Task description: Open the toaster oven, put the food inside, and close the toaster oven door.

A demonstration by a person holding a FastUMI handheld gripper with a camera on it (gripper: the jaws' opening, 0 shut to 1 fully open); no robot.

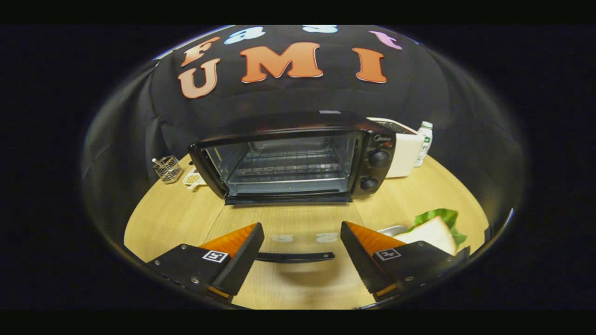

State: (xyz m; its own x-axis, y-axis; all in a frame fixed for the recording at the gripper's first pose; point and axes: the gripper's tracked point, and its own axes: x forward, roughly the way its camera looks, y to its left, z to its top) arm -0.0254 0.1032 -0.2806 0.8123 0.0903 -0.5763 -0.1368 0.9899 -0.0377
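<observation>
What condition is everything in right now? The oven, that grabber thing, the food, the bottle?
Toaster oven: open, wire rack inside bare.
Oven door: folded down flat, its black handle between the jaws.
Gripper: jaws spread wide, holding nothing.
Sandwich: on the table beside the right jaw, not yet in the oven.
Water bottle: upright behind the oven, cap on.
Wire basket: upright, left of the oven.

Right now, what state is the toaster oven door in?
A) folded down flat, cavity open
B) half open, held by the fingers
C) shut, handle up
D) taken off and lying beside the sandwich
A: the toaster oven shows its wire rack with no glass in front, and the glass door lies flat on the table with its handle between the open fingers, which touch nothing.
</observation>
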